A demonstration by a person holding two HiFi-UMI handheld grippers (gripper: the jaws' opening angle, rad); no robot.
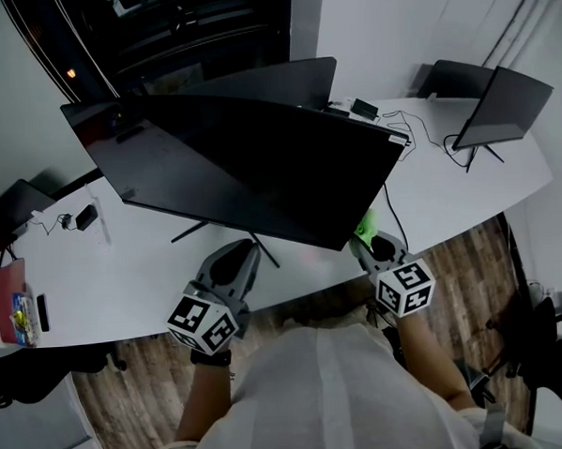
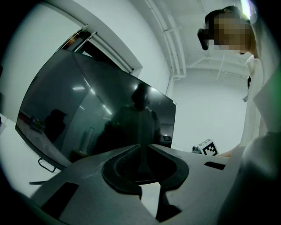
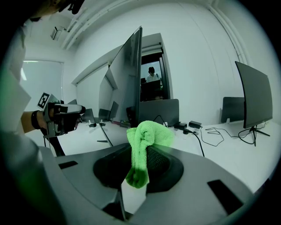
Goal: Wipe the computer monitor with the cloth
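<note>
A large black computer monitor [image 1: 250, 173] stands on the white desk [image 1: 124, 283], its dark screen tilted toward me. In the left gripper view the screen [image 2: 88, 114] fills the space ahead. My left gripper [image 1: 243, 254] hangs at the desk's front edge below the screen, shut with nothing between its pads [image 2: 142, 154]. My right gripper [image 1: 369, 240] sits by the monitor's lower right corner, shut on a bright green cloth [image 1: 366, 226]. In the right gripper view the cloth [image 3: 147, 140] bunches up out of the jaws, and the monitor [image 3: 131, 79] is seen edge-on just beyond it.
A second monitor [image 1: 500, 104] stands at the desk's far right, with cables [image 1: 417, 127] and a power adapter [image 1: 364, 108] beside it. Another screen [image 1: 274, 83] rises behind the main one. A red item [image 1: 10, 289] lies at the left end. Chairs [image 1: 550, 346] stand on the wooden floor.
</note>
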